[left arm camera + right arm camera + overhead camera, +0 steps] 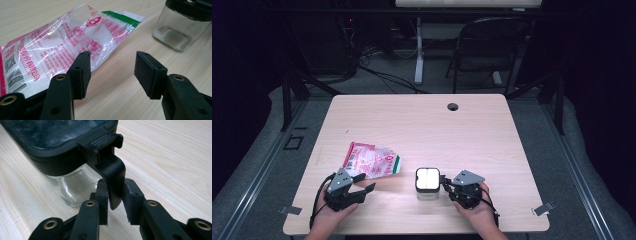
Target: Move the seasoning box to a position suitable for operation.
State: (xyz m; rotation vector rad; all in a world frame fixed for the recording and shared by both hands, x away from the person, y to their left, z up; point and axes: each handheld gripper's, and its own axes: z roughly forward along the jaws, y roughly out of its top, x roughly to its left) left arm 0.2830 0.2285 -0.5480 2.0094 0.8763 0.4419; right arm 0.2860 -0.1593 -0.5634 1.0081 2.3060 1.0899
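nearest the worktop's point(492, 125) front edge i have both grippers down low. my right gripper point(115, 203), toward the front right corner, has its jaws on either side of the black latch tab point(113, 180) that hangs from the lid of the clear jar point(427, 183). there's a sliver of gap on each side of the tab, so i read it as straddling the tab rather than pinching it. my left gripper point(111, 71), toward the front left corner, has its jaws spread wide with bare wood between them, holding nothing. its left pad sits just over the near edge of the plastic bag point(62, 47). just beyond, the jar stands upright near the front edge, a little right of centre, with its black lid point(57, 140) on and what looks like nothing inside. the bag of white granules, printed in pink with a green strip at its far end, lies flat just left of the jar and apart from it. i judge the step in hand to be working the lid latch to open the jar, with the bag's turn to follow. next i'd want the right jaws to close on the tab and lift it without tipping the jar. the left gripper may need to steady the glass. further back the worktop runs bare to a cable hole point(453, 106) near the far edge.
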